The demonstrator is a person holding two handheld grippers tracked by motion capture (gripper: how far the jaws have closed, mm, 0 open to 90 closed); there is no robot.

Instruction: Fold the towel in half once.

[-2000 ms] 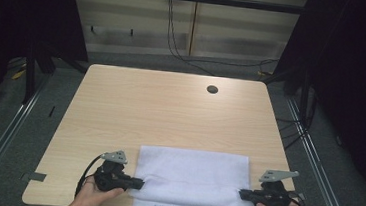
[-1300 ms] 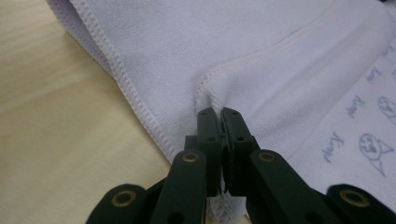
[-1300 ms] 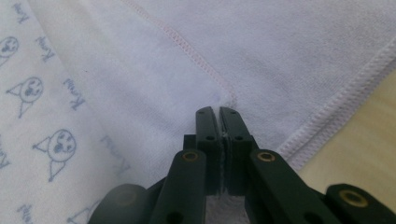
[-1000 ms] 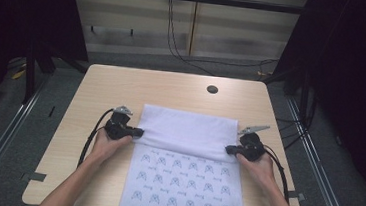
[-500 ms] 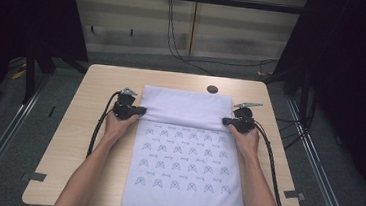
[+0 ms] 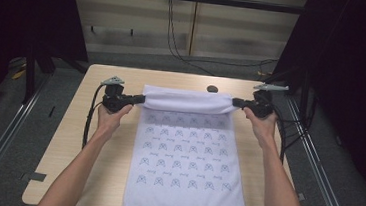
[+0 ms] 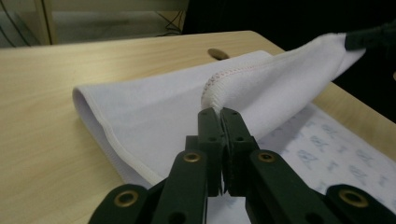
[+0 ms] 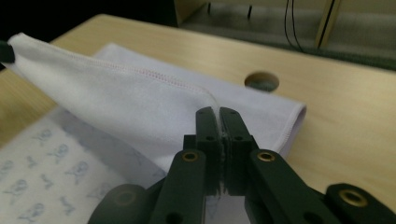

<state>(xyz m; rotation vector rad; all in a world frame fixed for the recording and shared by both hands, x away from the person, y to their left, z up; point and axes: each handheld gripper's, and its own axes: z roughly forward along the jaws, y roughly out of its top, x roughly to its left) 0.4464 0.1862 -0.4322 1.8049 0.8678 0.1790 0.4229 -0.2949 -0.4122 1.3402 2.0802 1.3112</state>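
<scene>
Above: left gripper (image 6: 138,98) and right gripper (image 6: 237,102), jaws clamped on opposite corners of the white towel (image 6: 185,173), lift its folded edge near the table's (image 6: 67,138) far edge; remainder reaches the near edge.

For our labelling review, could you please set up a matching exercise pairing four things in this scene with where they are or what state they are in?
Things:
1. left hand-held gripper
2. right hand-held gripper
3. towel
4. round hole in the table

States or places:
A. beyond the towel's folded end
B. shut on the towel's right corner
C. spread out, far end folded over
D. shut on the towel's left corner

Pairs: 1-D, 2-B, 3-C, 4-A
</scene>
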